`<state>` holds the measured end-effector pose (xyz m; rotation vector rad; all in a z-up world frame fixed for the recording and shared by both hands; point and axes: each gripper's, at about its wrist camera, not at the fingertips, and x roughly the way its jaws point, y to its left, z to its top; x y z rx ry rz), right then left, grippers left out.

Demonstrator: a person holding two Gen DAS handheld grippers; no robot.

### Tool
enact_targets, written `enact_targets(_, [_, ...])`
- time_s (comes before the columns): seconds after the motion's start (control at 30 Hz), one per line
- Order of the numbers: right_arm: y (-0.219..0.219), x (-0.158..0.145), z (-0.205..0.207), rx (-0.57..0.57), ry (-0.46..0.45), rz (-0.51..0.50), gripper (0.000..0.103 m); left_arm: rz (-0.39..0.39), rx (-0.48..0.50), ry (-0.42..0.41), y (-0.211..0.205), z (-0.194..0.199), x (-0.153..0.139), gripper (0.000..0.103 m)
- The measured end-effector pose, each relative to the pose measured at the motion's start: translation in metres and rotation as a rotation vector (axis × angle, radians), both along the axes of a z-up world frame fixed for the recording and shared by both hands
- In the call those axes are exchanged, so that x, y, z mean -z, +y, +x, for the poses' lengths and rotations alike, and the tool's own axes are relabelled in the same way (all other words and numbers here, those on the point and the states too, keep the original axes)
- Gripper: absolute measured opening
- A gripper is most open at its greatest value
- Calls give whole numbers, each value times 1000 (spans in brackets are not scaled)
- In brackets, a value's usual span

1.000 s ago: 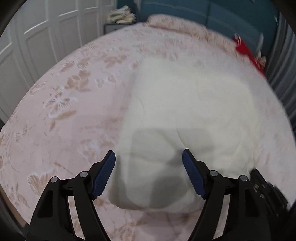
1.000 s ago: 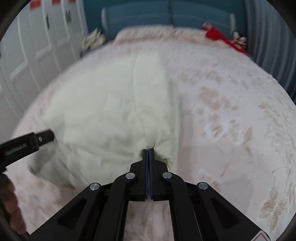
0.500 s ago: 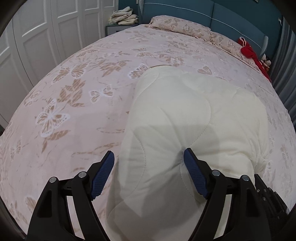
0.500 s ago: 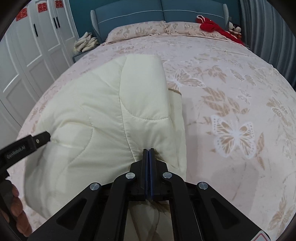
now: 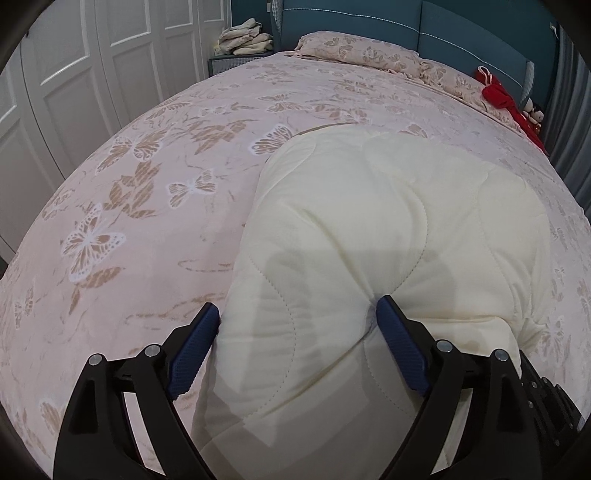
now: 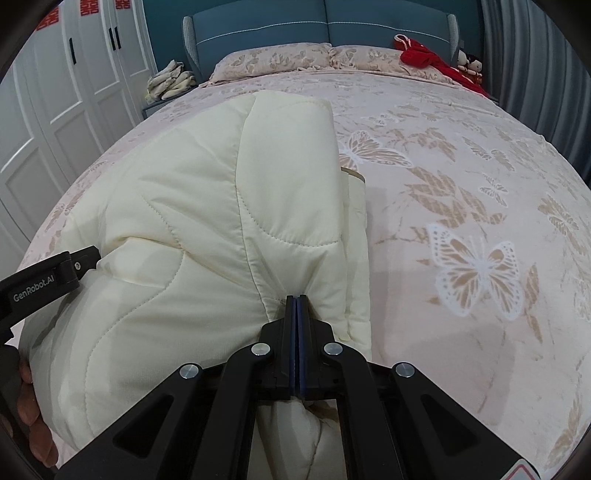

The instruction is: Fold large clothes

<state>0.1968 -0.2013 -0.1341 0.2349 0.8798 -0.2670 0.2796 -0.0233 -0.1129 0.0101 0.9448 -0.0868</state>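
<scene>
A cream quilted garment (image 5: 388,229) lies folded in thick layers on the pink butterfly bedspread (image 5: 147,192). My left gripper (image 5: 297,317) is open, its blue pads on either side of the garment's near left corner, the fabric bulging between them. My right gripper (image 6: 297,301) is shut on the garment (image 6: 207,206) at its near right edge, pinching a fold of it. The left gripper's body (image 6: 48,275) shows at the left of the right wrist view, against the garment's left side.
White wardrobe doors (image 5: 74,74) stand along the left. A nightstand with a pile of pale clothes (image 6: 170,79) is at the bed's far left. Pillows (image 6: 280,59), a red cloth (image 6: 421,51) and a blue headboard (image 6: 325,22) are at the far end.
Both grippers moved forward and lower toward the bed with the garment; the view went from blurred to steady. The left pads now straddle the fabric more closely. The right stays shut.
</scene>
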Motion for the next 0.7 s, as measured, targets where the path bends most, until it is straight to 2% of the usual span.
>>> enact_targets(0.33, [2, 3, 3, 2, 0, -19, 0, 21, 3, -11, -3, 2, 6, 87])
enact_targets(0.53, [3, -3, 8, -23, 41, -33, 0, 23, -4, 16, 0, 5, 3, 88])
enact_targets(0.63, [5, -18, 4, -45, 58, -55, 1, 19, -6, 31, 4, -1, -10, 88])
enact_targets(0.7, [5, -40, -10, -31, 20, -36, 11, 4, -2, 32, 12, -13, -27, 87])
